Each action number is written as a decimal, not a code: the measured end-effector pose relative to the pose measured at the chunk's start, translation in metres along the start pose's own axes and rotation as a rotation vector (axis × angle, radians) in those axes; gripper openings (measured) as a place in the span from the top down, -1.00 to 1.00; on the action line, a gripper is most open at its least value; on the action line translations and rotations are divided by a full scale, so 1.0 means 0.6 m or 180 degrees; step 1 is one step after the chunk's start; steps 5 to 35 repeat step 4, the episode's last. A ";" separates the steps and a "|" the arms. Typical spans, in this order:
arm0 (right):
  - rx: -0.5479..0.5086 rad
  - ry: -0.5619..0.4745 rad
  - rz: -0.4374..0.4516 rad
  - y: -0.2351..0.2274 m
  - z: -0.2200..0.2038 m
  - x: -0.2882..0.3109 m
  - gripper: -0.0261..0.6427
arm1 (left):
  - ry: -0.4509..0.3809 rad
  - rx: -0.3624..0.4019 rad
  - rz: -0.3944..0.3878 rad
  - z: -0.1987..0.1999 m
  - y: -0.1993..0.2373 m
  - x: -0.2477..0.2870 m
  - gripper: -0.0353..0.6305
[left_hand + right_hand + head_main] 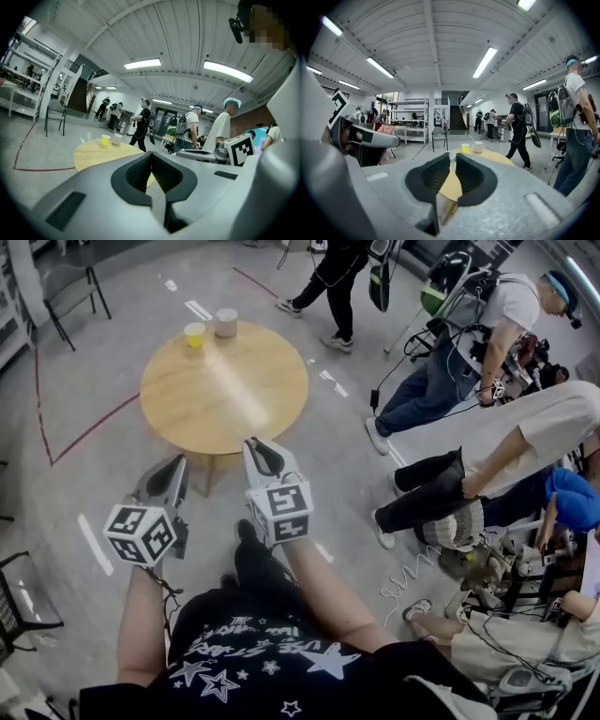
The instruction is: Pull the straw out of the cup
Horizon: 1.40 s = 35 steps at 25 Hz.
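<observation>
A round wooden table [223,390] stands ahead of me on the grey floor. At its far edge are a yellow cup [194,335] and a white cup [226,322]. From the white cup [478,146] a thin straw [472,139] leans out to the left; it also shows in the left gripper view, straw [115,131] above white cup [116,139], beside the yellow cup [106,139]. My left gripper [175,463] and right gripper [255,444] are held side by side short of the table's near edge, far from the cups. Both have their jaws together and hold nothing.
Several people stand or sit at the right, one with legs stretched toward the table [441,493]. Cables [403,587] lie on the floor there. A chair [70,282] stands at the far left and another [23,601] at the near left. A red line [89,432] crosses the floor.
</observation>
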State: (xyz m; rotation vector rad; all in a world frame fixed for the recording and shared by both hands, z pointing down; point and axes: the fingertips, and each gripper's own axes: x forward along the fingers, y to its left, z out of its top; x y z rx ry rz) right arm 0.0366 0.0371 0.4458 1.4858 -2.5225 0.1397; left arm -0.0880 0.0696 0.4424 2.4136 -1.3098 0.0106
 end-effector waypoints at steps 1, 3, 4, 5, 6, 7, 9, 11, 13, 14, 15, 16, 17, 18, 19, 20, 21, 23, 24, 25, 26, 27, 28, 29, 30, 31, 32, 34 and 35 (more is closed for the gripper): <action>0.0006 0.0003 -0.0001 -0.004 -0.003 -0.008 0.81 | 0.0011 0.0005 0.0006 -0.004 -0.008 0.001 0.88; 0.0016 0.0011 0.0002 -0.014 -0.007 -0.024 0.81 | 0.0033 0.0013 0.0020 -0.010 -0.024 0.002 0.88; 0.0021 0.0015 0.0003 -0.019 -0.009 -0.032 0.81 | 0.0043 0.0016 0.0028 -0.013 -0.032 0.003 0.88; 0.0021 0.0015 0.0003 -0.019 -0.009 -0.032 0.81 | 0.0043 0.0016 0.0028 -0.013 -0.032 0.003 0.88; 0.0021 0.0015 0.0003 -0.019 -0.009 -0.032 0.81 | 0.0043 0.0016 0.0028 -0.013 -0.032 0.003 0.88; 0.0021 0.0015 0.0003 -0.019 -0.009 -0.032 0.81 | 0.0043 0.0016 0.0028 -0.013 -0.032 0.003 0.88; 0.0021 0.0015 0.0003 -0.019 -0.009 -0.032 0.81 | 0.0043 0.0016 0.0028 -0.013 -0.032 0.003 0.88; 0.0021 0.0015 0.0003 -0.019 -0.009 -0.032 0.81 | 0.0043 0.0016 0.0028 -0.013 -0.032 0.003 0.88; 0.0021 0.0015 0.0003 -0.019 -0.009 -0.032 0.81 | 0.0043 0.0016 0.0028 -0.013 -0.032 0.003 0.88; 0.0021 0.0015 0.0003 -0.019 -0.009 -0.032 0.81 | 0.0043 0.0016 0.0028 -0.013 -0.032 0.003 0.88; 0.0021 0.0015 0.0003 -0.019 -0.009 -0.032 0.81 | 0.0043 0.0016 0.0028 -0.013 -0.032 0.003 0.88; 0.0021 0.0015 0.0003 -0.019 -0.009 -0.032 0.81 | 0.0043 0.0016 0.0028 -0.013 -0.032 0.003 0.88; 0.0021 0.0015 0.0003 -0.019 -0.009 -0.032 0.81 | 0.0043 0.0016 0.0028 -0.013 -0.032 0.003 0.88; 0.0021 0.0015 0.0003 -0.019 -0.009 -0.032 0.81 | 0.0043 0.0016 0.0028 -0.013 -0.032 0.003 0.88; 0.0021 0.0015 0.0003 -0.019 -0.009 -0.032 0.81 | 0.0043 0.0016 0.0028 -0.013 -0.032 0.003 0.88; 0.0021 0.0015 0.0003 -0.019 -0.009 -0.032 0.81 | 0.0043 0.0016 0.0028 -0.013 -0.032 0.003 0.88; 0.0021 0.0015 0.0003 -0.019 -0.009 -0.032 0.81 | 0.0043 0.0016 0.0028 -0.013 -0.032 0.003 0.88; 0.0021 0.0015 0.0003 -0.019 -0.009 -0.032 0.81 | 0.0043 0.0016 0.0028 -0.013 -0.032 0.003 0.88; 0.0021 0.0015 0.0003 -0.019 -0.009 -0.032 0.81 | 0.0043 0.0016 0.0028 -0.013 -0.032 0.003 0.88; 0.0021 0.0015 0.0003 -0.019 -0.009 -0.032 0.81 | 0.0043 0.0016 0.0028 -0.013 -0.032 0.003 0.88; 0.0021 0.0015 0.0003 -0.019 -0.009 -0.032 0.81 | 0.0043 0.0016 0.0028 -0.013 -0.032 0.003 0.88; 0.0021 0.0015 0.0003 -0.019 -0.009 -0.032 0.81 | 0.0043 0.0016 0.0028 -0.013 -0.032 0.003 0.88; 0.0021 0.0015 0.0003 -0.019 -0.009 -0.032 0.81 | 0.0043 0.0016 0.0028 -0.013 -0.032 0.003 0.88; 0.0021 0.0015 0.0003 -0.019 -0.009 -0.032 0.81 | 0.0043 0.0016 0.0028 -0.013 -0.032 0.003 0.88; 0.0021 0.0015 0.0003 -0.019 -0.009 -0.032 0.81 | 0.0043 0.0016 0.0028 -0.013 -0.032 0.003 0.88; 0.0021 0.0015 0.0003 -0.019 -0.009 -0.032 0.81 | 0.0043 0.0016 0.0028 -0.013 -0.032 0.003 0.88; 0.0021 0.0015 0.0003 -0.019 -0.009 -0.032 0.81 | 0.0043 0.0016 0.0028 -0.013 -0.032 0.003 0.88; 0.0021 0.0015 0.0003 -0.019 -0.009 -0.032 0.81 | 0.0043 0.0016 0.0028 -0.013 -0.032 0.003 0.88; 0.0021 0.0015 0.0003 -0.019 -0.009 -0.032 0.81 | 0.0043 0.0016 0.0028 -0.013 -0.032 0.003 0.88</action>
